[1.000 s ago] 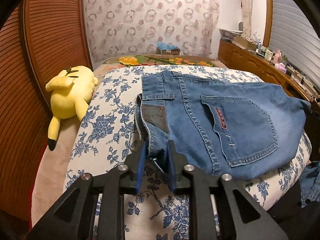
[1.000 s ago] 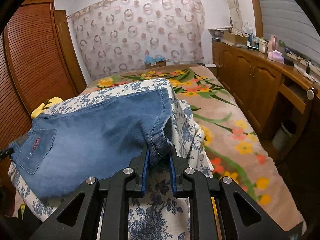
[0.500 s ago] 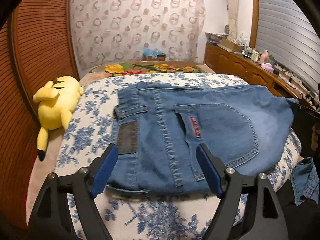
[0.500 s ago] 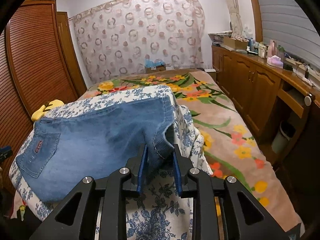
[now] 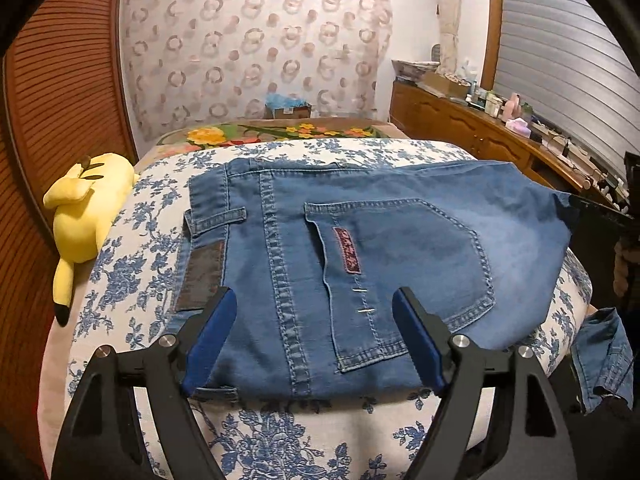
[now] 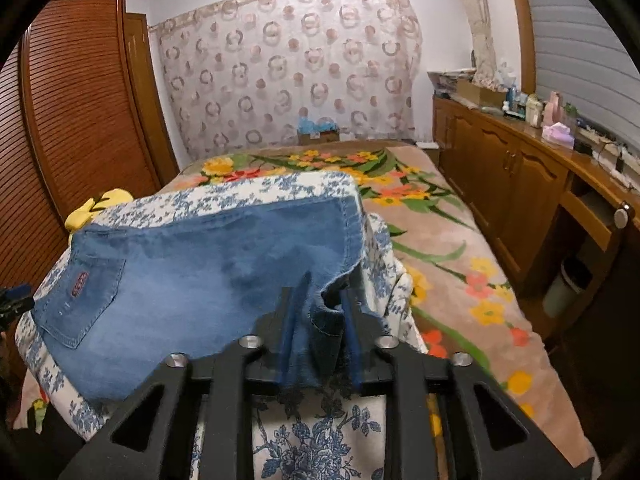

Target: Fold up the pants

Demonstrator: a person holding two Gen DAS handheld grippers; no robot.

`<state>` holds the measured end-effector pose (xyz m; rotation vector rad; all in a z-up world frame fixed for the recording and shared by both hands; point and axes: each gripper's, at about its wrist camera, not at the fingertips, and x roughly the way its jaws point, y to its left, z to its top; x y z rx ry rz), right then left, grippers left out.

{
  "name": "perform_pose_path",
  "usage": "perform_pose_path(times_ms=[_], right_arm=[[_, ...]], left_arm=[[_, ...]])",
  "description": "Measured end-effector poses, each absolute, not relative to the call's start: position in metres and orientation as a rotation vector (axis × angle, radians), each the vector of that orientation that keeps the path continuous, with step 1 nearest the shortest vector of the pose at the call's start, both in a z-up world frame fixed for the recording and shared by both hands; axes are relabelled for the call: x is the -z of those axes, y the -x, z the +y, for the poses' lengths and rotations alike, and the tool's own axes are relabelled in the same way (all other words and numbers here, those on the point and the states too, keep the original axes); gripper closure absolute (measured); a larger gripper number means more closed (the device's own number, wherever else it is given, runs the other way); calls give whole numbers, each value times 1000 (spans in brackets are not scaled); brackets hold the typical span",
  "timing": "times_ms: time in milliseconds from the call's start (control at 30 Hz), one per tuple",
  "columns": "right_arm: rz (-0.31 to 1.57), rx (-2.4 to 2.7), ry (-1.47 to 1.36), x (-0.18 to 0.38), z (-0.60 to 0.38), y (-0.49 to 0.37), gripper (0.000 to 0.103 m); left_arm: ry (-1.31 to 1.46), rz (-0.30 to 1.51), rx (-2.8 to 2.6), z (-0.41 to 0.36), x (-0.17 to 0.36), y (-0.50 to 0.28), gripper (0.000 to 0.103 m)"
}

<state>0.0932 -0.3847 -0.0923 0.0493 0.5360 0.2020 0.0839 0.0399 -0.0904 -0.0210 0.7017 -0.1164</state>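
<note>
Folded blue jeans [image 5: 400, 240] lie flat on a blue-flowered cushion [image 5: 280, 440], back pocket up. My left gripper [image 5: 314, 320] hovers wide open over the waistband end, its blue pads [image 5: 212, 336] either side of the seam, gripping nothing. At the other end of the jeans [image 6: 200, 272], my right gripper [image 6: 320, 304] has its jaws closing on a bunched fold of the hem, which sits pinched between the pads and lifts slightly off the cushion edge.
A yellow plush toy [image 5: 84, 216] lies left of the cushion by a slatted wooden door [image 6: 80, 120]. A flowered bedspread [image 6: 440, 240] stretches behind and right. A wooden cabinet [image 6: 500, 168] with clutter lines the right wall. More denim [image 5: 604, 356] hangs at lower right.
My left gripper let go of the waistband corner, opened wide and drew back; the waistband now lies flat. My right gripper stayed in place with the hem between its pads.
</note>
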Motion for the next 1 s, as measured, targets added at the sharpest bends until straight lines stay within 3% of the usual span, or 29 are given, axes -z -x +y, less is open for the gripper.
perform_pose_path(times_ms=[333, 700, 1000], right_arm=[[473, -311, -23, 61, -356, -97, 98], [385, -587, 102, 7, -244, -97, 98], [382, -771, 182, -7, -187, -97, 98]], left_arm=[[29, 689, 111, 41, 87, -82, 22], [64, 661, 67, 71, 80, -67, 22], [81, 648, 35, 90, 77, -61, 22]])
